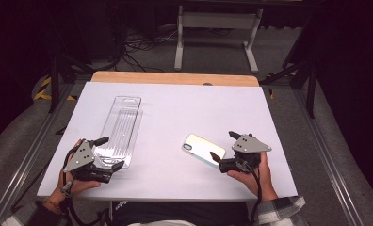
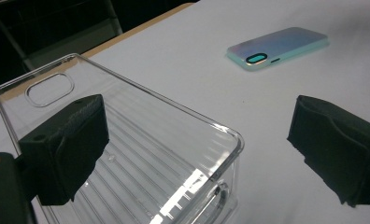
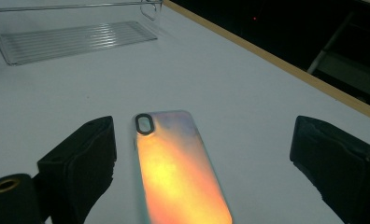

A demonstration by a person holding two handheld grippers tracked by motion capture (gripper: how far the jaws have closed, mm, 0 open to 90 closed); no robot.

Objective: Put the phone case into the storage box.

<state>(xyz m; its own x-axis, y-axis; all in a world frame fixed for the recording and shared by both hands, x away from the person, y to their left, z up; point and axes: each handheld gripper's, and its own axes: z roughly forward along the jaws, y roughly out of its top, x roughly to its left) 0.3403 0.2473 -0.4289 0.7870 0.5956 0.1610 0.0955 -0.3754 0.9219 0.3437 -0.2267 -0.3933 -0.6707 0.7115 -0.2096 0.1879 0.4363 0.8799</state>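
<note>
A long clear plastic tray with a ribbed floor lies on the white table at the left. My left gripper is open at the tray's near end, its left jaw over the tray and its right jaw outside the corner. An iridescent phone case lies face down at the right of centre, camera cutout toward the far left. My right gripper is open right at the case's near end; the case lies between its two jaws, untouched.
A wooden strip edges the table's far side. Beyond it stand a white metal frame and loose cables on the grey floor. Black rails run along both sides of the table.
</note>
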